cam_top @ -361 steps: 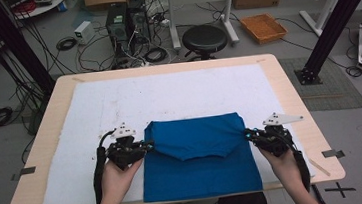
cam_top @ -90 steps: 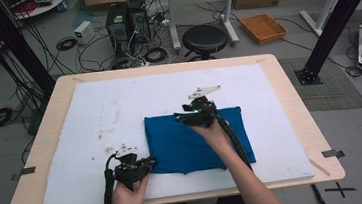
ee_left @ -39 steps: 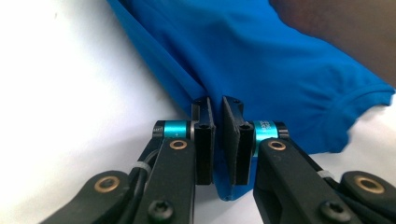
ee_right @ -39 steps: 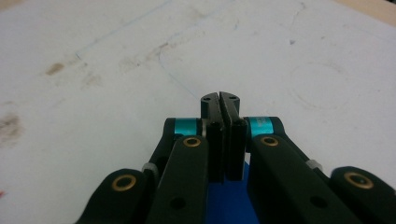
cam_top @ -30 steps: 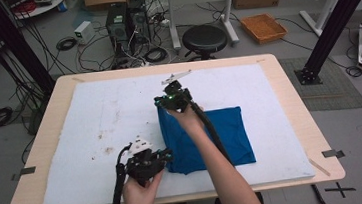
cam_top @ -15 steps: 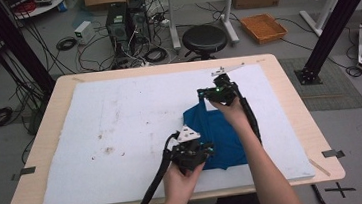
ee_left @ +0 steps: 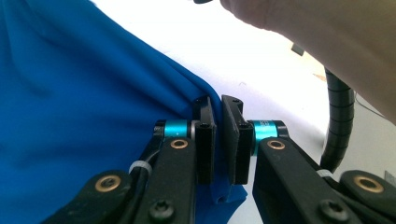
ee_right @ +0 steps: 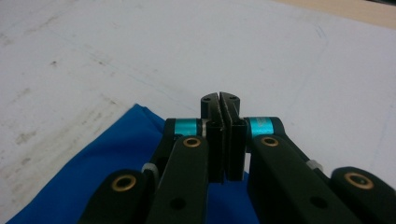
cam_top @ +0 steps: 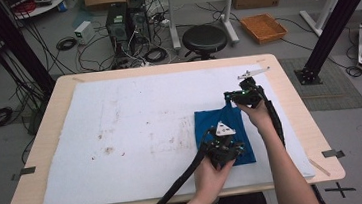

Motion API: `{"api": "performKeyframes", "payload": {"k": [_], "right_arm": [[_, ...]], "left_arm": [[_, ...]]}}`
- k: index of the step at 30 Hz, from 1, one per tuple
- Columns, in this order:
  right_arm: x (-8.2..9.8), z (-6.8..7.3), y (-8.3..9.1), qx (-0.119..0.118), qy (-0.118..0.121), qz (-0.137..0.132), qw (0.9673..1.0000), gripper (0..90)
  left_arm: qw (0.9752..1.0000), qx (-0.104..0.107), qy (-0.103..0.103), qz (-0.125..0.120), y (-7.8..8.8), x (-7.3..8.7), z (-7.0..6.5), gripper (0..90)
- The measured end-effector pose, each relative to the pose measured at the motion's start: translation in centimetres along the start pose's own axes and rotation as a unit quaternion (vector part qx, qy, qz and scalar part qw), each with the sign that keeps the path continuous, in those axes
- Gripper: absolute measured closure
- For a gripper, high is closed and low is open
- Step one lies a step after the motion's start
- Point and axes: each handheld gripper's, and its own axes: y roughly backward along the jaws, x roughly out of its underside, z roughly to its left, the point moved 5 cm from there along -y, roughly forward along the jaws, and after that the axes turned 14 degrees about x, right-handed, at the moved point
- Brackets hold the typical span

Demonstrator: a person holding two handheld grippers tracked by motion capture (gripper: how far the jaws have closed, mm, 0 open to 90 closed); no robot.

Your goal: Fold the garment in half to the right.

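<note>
A blue cloth (cam_top: 215,125) lies folded into a narrow upright rectangle on the right part of the white mat (cam_top: 120,118). My left gripper (cam_top: 230,150) is at the cloth's near edge, shut on a fold of the cloth (ee_left: 84,107), whose hem runs in between the jaws (ee_left: 218,100). My right gripper (cam_top: 232,99) is at the cloth's far right corner, which is drawn up to a point toward it. Its jaws (ee_right: 219,97) are pressed together, with the blue cloth (ee_right: 116,154) running under and into them. The right forearm (ee_left: 327,42) crosses above the left gripper.
The mat covers most of the wooden table (cam_top: 62,88) and has brown stains (cam_top: 107,150) at its middle. Bare mat stretches left of the cloth. Tape marks (cam_top: 333,153) sit at the table's right edge. A black stool (cam_top: 204,37) and cables stand behind the table.
Both grippers have moved to the right across the mat, carrying the cloth's edge with them. The cloth has folded over into a narrower shape farther right.
</note>
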Motion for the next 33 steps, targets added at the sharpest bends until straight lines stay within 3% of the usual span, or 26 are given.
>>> {"api": "performKeyframes", "payload": {"k": [6, 9, 10, 12, 14, 16, 17, 22, 25, 28, 30, 33], "right_arm": [[1.2, -1.4, -0.1, 0.028, -0.002, 0.016, 0.9995, 89.2], [1.7, -1.9, -0.1, 0.045, -0.008, 0.016, 0.9988, 84.9], [1.9, -2.2, -0.1, 0.055, -0.016, 0.020, 0.9982, 77.4], [2.0, -2.4, 0.0, 0.061, -0.017, 0.021, 0.9978, 76.8], [2.1, -2.6, 0.8, 0.068, -0.033, 0.019, 0.9970, 66.3], [2.1, -2.6, 1.2, 0.070, -0.036, 0.013, 0.9968, 65.4], [2.2, -2.6, 1.8, 0.074, -0.037, -0.003, 0.9966, 64.5], [4.0, -1.8, 4.7, 0.075, -0.043, -0.030, 0.9957, 57.5], [5.8, -0.9, 6.5, 0.069, -0.051, -0.045, 0.9953, 55.7], [8.2, 0.6, 8.0, 0.050, -0.064, -0.042, 0.9958, 55.9], [9.9, 1.6, 9.0, 0.035, -0.071, -0.040, 0.9960, 56.5], [12.2, 2.7, 10.5, 0.032, -0.079, -0.036, 0.9957, 60.0]], "left_arm": [[0.9999, 0.004, -0.004, 0.010, -1.5, 0.1, 0.1, 82.8], [0.9994, 0.031, -0.014, -0.006, -1.8, 0.0, -0.2, 65.6], [0.9990, 0.036, -0.023, -0.010, -1.7, -0.1, -0.4, 58.5], [0.9980, 0.047, -0.038, -0.019, -1.4, -0.2, -0.7, 54.1], [0.9975, 0.045, -0.049, -0.026, -0.7, -0.4, -0.8, 52.1], [0.9972, 0.032, -0.061, -0.030, 0.5, -0.6, -0.7, 51.5], [0.9969, 0.024, -0.068, -0.033, 1.4, -0.7, -0.5, 51.3], [0.9959, -0.010, -0.073, -0.052, 6.3, -0.7, 1.1, 49.6], [0.9943, -0.038, -0.078, -0.062, 9.2, -0.3, 2.3, 49.6], [0.9915, -0.074, -0.081, -0.069, 12.4, 0.2, 3.7, 49.4], [0.9899, -0.091, -0.075, -0.078, 14.4, 0.5, 4.6, 49.2], [0.9870, -0.115, -0.067, -0.091, 17.0, 1.3, 5.8, 48.8]]}}
